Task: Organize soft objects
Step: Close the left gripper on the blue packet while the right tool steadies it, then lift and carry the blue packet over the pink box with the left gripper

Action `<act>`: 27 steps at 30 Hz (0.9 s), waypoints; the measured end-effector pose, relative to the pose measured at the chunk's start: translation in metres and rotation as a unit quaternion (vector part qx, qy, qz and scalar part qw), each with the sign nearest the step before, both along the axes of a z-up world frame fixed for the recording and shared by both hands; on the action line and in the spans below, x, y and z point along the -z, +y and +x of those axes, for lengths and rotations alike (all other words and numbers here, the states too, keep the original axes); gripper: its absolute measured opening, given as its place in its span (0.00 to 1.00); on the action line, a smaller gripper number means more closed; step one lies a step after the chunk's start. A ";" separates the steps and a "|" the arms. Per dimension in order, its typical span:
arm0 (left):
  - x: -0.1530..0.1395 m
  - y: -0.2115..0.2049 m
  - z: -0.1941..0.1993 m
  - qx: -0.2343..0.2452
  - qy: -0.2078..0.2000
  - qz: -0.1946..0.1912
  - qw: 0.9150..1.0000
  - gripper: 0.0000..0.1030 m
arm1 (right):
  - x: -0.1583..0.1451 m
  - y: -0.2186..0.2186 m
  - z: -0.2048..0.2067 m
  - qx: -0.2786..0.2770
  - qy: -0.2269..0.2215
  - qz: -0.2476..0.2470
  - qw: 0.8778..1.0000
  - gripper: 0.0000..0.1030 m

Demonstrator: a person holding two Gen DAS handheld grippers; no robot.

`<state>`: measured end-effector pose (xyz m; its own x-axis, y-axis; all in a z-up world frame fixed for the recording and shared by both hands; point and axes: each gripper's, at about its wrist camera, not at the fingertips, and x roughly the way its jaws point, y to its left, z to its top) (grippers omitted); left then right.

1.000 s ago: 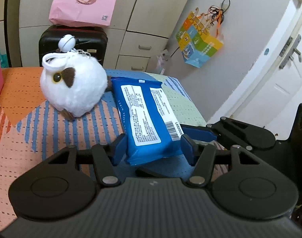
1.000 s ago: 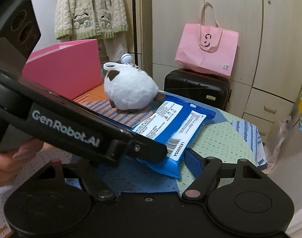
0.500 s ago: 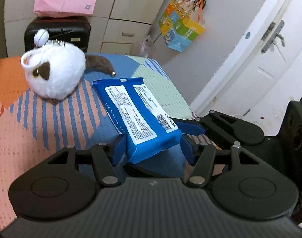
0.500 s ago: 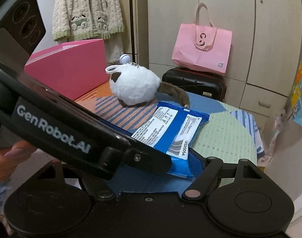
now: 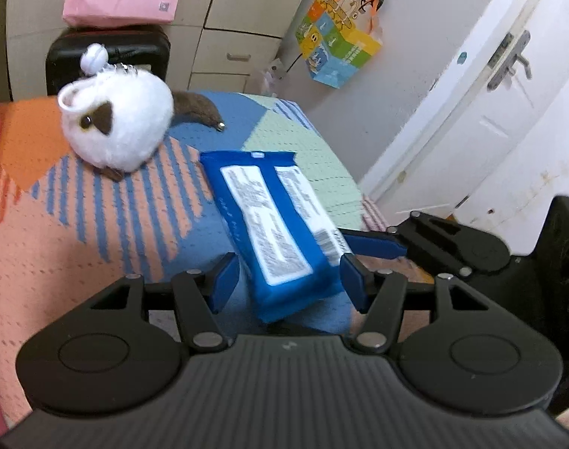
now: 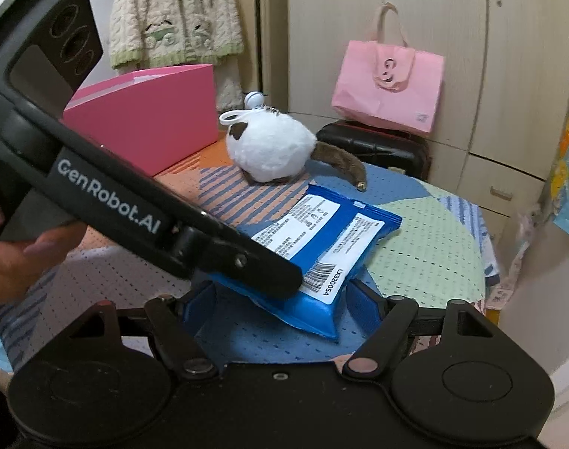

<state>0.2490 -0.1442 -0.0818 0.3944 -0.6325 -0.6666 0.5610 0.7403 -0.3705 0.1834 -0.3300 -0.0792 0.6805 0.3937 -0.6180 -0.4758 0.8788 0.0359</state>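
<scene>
A: How many soft things are on the tabletop [image 5: 60, 232]?

B: Two. One blue pack of wipes [image 5: 273, 220] and one white plush toy [image 5: 119, 119] with a brown tail and a white loop on top. One pink box [image 6: 146, 123] stands behind the plush at the tabletop's far left edge.

A: Where does the pack lie?

B: On the patchwork cloth near the front edge of the tabletop, label side up, with its near end between the blue fingers of both tools. The plush sits further back, apart from the pack.

A: And the left tool [image 5: 288, 277]?

B: It points forward and down over the front edge. Its fingers stand apart on either side of the pack's near end; there is a gap at the left finger, and at the right one I cannot tell whether it touches. It is not clamped on the pack.

A: The right tool [image 6: 280, 299]?

B: It comes in from the right, angled across the left one, fingers spread wide around the same end of the pack. The left tool's black body crosses over the pack in the right wrist view, and a hand [image 6: 18, 262] grips its handle at the left.

A: Anything else?

B: One pink paper bag [image 6: 389, 86] on one black suitcase [image 6: 374, 146] beyond the tabletop.
</scene>
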 end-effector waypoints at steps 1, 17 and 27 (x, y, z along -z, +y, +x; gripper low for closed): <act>0.000 0.000 0.000 0.007 -0.013 0.009 1.000 0.56 | 0.001 -0.002 0.001 -0.017 0.004 0.004 1.000 0.83; 0.003 -0.003 0.010 -0.018 -0.012 -0.013 1.000 0.52 | 0.005 0.007 0.012 -0.013 -0.002 0.004 1.000 0.74; -0.008 -0.003 -0.022 0.004 -0.041 -0.009 0.999 0.51 | -0.001 0.025 -0.017 0.052 -0.029 -0.010 0.998 0.58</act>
